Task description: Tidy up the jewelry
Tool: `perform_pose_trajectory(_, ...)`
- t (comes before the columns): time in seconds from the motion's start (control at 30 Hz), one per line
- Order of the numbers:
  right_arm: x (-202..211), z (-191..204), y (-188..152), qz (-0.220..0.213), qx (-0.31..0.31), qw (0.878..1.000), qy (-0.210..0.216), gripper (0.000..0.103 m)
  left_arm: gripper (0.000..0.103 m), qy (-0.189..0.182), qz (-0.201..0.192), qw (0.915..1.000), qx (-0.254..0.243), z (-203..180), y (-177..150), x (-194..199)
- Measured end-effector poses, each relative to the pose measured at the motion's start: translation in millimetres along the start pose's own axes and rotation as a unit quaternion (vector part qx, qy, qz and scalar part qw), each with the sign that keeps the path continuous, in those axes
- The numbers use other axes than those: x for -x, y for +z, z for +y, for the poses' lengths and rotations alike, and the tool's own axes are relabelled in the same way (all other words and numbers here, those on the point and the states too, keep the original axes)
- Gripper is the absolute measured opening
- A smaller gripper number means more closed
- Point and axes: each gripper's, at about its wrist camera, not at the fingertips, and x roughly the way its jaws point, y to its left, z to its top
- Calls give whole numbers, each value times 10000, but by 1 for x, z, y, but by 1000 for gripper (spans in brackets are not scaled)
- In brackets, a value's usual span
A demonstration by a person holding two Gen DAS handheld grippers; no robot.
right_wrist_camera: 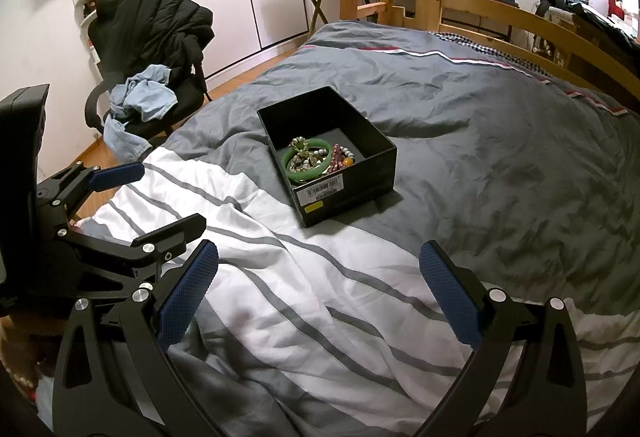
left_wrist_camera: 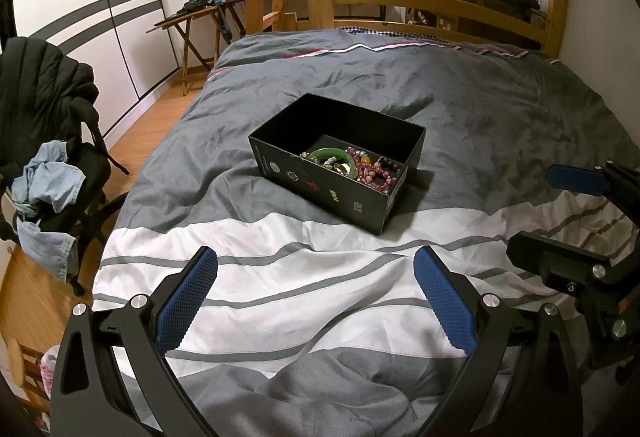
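We see both grippers, left [left_wrist_camera: 316,297] and right [right_wrist_camera: 320,293], spread wide, empty, above the duvet [left_wrist_camera: 320,297]; black jewelry box [right_wrist_camera: 348,177] lies well ahead, holding a green bangle [right_wrist_camera: 308,173] and beads.

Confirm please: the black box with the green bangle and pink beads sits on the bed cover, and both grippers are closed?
Not quite. The black box with the green bangle and pink beads does sit on the bed cover, but the left gripper and right gripper are both open and empty, as each wrist view shows.
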Motion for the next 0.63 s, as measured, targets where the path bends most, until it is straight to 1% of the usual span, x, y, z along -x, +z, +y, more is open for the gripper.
perform_pose_trajectory(0.3,1,0,-1,-8,-49,10000,-6,99,97,6,5,10000,-1,-2,0,0)
perform_pose_trajectory(0.63,1,-1,-1,-18,-59,10000,-9,99,97,-71,13,9999,-102,0,-1,-2)
